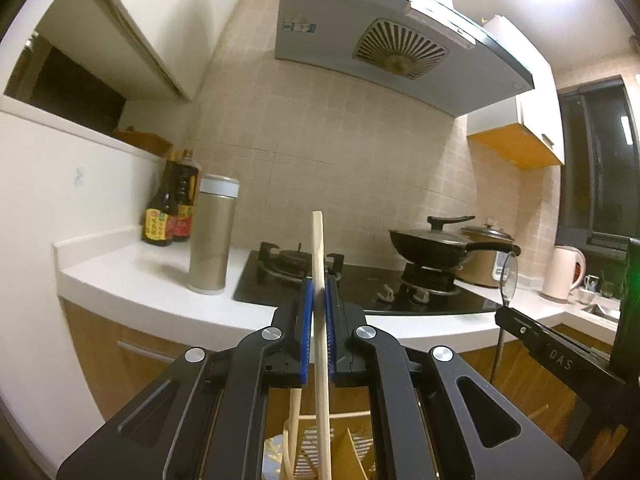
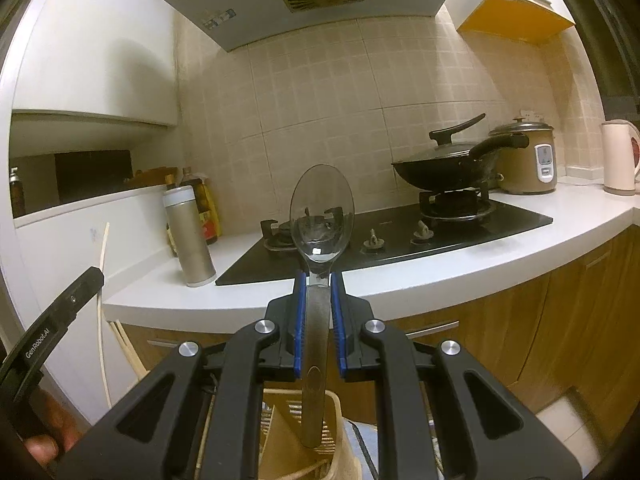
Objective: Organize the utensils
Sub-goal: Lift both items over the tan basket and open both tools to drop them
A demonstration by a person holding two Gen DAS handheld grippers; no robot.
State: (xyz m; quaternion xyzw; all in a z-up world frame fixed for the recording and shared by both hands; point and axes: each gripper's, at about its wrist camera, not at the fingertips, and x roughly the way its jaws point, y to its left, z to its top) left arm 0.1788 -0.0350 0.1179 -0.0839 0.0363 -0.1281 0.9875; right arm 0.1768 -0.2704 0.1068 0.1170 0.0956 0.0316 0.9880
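My left gripper (image 1: 319, 286) is shut on a wooden chopstick (image 1: 317, 248) that stands upright, its top above the jaws. Its lower end reaches into a slotted wooden utensil holder (image 1: 352, 450) below, where another chopstick (image 1: 294, 416) leans. My right gripper (image 2: 319, 280) is shut on the handle of a metal spoon (image 2: 321, 216), bowl up, handle end pointing down over the same holder (image 2: 280, 436). The spoon also shows in the left wrist view (image 1: 509, 276) at right. The left gripper's finger (image 2: 60, 312) and its chopstick (image 2: 103, 264) show at left in the right wrist view.
A white counter (image 1: 132, 280) holds a metal flask (image 1: 212, 236), sauce bottles (image 1: 170, 208), a black gas hob (image 1: 368, 292) with a lidded wok (image 1: 440, 244), a rice cooker (image 2: 524, 160) and a kettle (image 2: 620, 156). A range hood (image 1: 384, 32) hangs above. Wooden cabinets stand below.
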